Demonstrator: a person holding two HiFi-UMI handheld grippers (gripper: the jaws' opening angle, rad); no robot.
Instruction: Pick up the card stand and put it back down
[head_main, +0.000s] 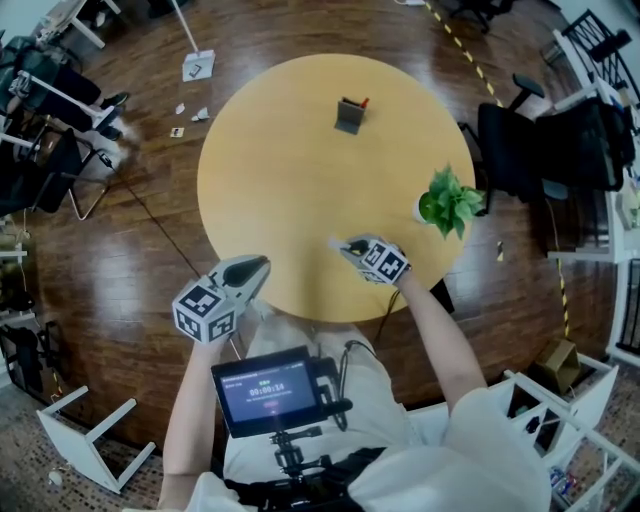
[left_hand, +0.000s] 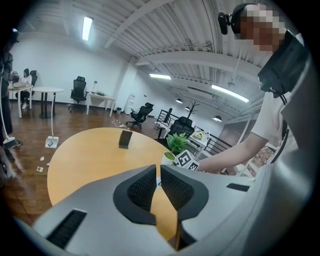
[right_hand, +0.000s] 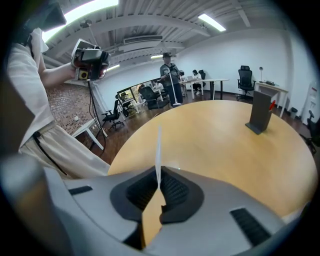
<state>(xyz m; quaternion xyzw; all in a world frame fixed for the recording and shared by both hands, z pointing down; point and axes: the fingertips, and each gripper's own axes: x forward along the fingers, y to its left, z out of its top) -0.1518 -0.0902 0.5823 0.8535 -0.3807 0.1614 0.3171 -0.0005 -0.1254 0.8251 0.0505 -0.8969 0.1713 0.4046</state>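
The card stand (head_main: 350, 115) is a dark grey upright holder with a red bit at its top. It stands on the far part of the round yellow table (head_main: 280, 180), well away from both grippers. It also shows as the stand (left_hand: 125, 138) and the stand (right_hand: 261, 112) in the gripper views. My right gripper (head_main: 338, 244) hovers over the table's near edge, shut on a thin white card (right_hand: 159, 145) seen edge-on, sticking up from the right gripper (right_hand: 159, 175). My left gripper (head_main: 262, 262) is at the near-left rim; the left gripper (left_hand: 158, 172) has its jaws together with nothing between them.
A small potted plant (head_main: 447, 200) sits at the table's right edge. Black office chairs (head_main: 520, 150) stand to the right, and a white frame (head_main: 95, 440) lies on the floor at lower left. A floor sign (head_main: 197, 66) stands beyond the table. A person (right_hand: 170, 82) stands in the background.
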